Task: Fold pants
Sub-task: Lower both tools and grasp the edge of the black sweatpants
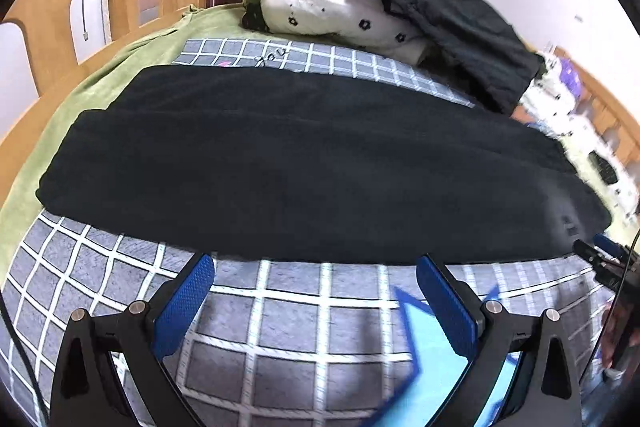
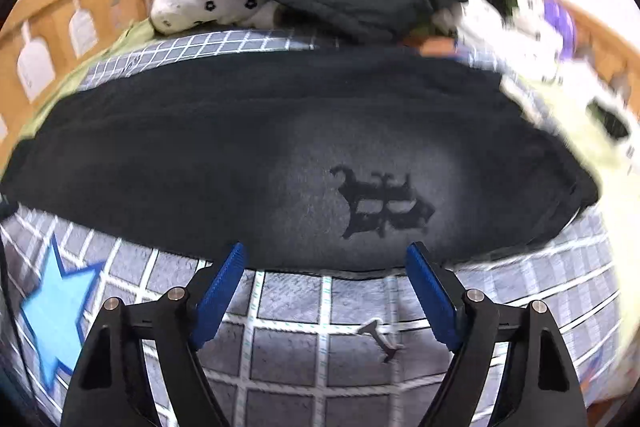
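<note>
Left wrist view: black pants [image 1: 304, 163] lie flat across a checked blanket [image 1: 288, 339] on the bed, both the left gripper [image 1: 316, 291] and right gripper [image 2: 326, 281] spread wide and empty at the near edge. Soft, limp fabric; likely best pinched along that edge.

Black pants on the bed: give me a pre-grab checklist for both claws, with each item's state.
1. Left claw open, nothing between its jaws: ok.
2. Right claw open, nothing between its jaws: ok.
3. Black pants lie flat across the grid-pattern blanket: ok.
4. Near edge of the pants just ahead of both claws' fingertips: ok.
5. Pads gripping fabric: not ok, not yet.
6. Pants clear of the piled bedding behind: cannot tell; blurred at the right end.
</note>
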{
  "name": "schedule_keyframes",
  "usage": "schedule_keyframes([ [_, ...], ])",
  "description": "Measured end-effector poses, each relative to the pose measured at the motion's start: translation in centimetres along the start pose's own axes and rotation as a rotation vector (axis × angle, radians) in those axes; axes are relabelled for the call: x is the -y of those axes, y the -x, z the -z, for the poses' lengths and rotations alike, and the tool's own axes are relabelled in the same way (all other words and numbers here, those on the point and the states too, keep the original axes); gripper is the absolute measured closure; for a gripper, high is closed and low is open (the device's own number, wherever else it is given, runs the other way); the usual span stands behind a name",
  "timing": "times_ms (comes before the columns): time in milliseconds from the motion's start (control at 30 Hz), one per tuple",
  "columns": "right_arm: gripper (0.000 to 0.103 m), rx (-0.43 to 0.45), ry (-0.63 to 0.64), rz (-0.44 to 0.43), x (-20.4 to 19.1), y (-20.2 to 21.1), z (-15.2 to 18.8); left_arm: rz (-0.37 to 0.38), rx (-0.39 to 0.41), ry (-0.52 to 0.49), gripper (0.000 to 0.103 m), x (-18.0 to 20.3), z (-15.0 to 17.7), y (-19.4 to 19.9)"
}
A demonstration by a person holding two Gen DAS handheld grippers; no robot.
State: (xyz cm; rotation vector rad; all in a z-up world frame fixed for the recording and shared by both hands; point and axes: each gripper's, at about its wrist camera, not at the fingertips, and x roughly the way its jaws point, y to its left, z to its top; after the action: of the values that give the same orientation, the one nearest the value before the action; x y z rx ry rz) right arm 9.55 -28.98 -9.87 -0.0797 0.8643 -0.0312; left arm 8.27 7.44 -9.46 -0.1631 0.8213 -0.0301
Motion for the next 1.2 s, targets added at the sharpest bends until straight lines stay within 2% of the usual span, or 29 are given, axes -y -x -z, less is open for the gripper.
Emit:
schedule_keyframes([
  [33, 0.021, 0.032, -0.001, 0.01, -0.1, 0.9, 0.1, 0.003, 0.004, 0.015, 0.002, -0.1, 0.0, 0.3],
  [100, 0.021, 0.051, -0.063, -0.038, 0.5, 2.1, 0.5, 0.016, 0.005, 0.063, 0.002, -0.6, 0.2, 0.8],
  [167, 0.021, 0.027, -0.128, -0.086, 1.3, 2.5, 0.8, 0.033, -0.007, 0.096, 0.002, -1.5, 0.5, 1.1],
  [233, 0.021, 0.014, -0.161, -0.086, 1.9, 3.0, 0.9, 0.061, -0.025, 0.124, 0.002, -2.5, 0.6, 1.3],
  [367, 0.021, 0.039, -0.223, -0.107, 3.0, 3.4, 0.9, 0.027, -0.009, 0.205, 0.002, -5.1, 0.5, 1.1],
  [467, 0.032, 0.02, -0.301, -0.125, 4.5, 2.1, 0.7, 0.011, -0.026, 0.272, 0.004, -7.2, 0.9, 0.1],
  [533, 0.048, -0.008, -0.329, -0.123, 5.4, 0.9, 1.0, 0.006, -0.037, 0.305, 0.006, -8.2, 1.1, -0.7],
  [600, 0.049, -0.019, -0.331, -0.145, 5.9, 0.1, 0.8, 0.009, -0.04, 0.336, 0.006, -9.0, 1.1, -1.5],
  [700, 0.049, 0.009, -0.31, -0.102, 6.6, -0.3, 1.2, 0.006, -0.047, 0.396, 0.007, -10.4, 0.9, -3.0],
  [767, 0.049, -0.02, -0.333, -0.106, 7.5, -1.5, 1.4, -0.002, -0.05, 0.445, 0.014, -11.5, 0.9, -4.1],
  [900, 0.049, -0.068, -0.4, -0.114, 9.5, -3.4, 2.4, -0.027, -0.027, 0.445, 0.017, -12.0, 0.4, -5.1],
  [1000, 0.042, -0.053, -0.474, -0.163, 10.5, -4.1, 2.3, -0.062, -0.014, 0.447, 0.027, -11.9, -0.1, -5.8],
  [1100, 0.042, -0.049, -0.483, -0.177, 10.4, -5.3, 1.7, -0.094, -0.008, 0.434, 0.043, -11.9, -0.7, -6.2],
  [1167, 0.056, -0.05, -0.478, -0.151, 10.1, -6.0, 1.2, -0.135, -0.011, 0.428, 0.072, -12.2, -1.0, -6.2],
  [1200, 0.08, -0.037, -0.475, -0.14, 9.9, -6.0, 1.0, -0.135, -0.008, 0.433, 0.081, -12.5, -1.1, -6.1],
])
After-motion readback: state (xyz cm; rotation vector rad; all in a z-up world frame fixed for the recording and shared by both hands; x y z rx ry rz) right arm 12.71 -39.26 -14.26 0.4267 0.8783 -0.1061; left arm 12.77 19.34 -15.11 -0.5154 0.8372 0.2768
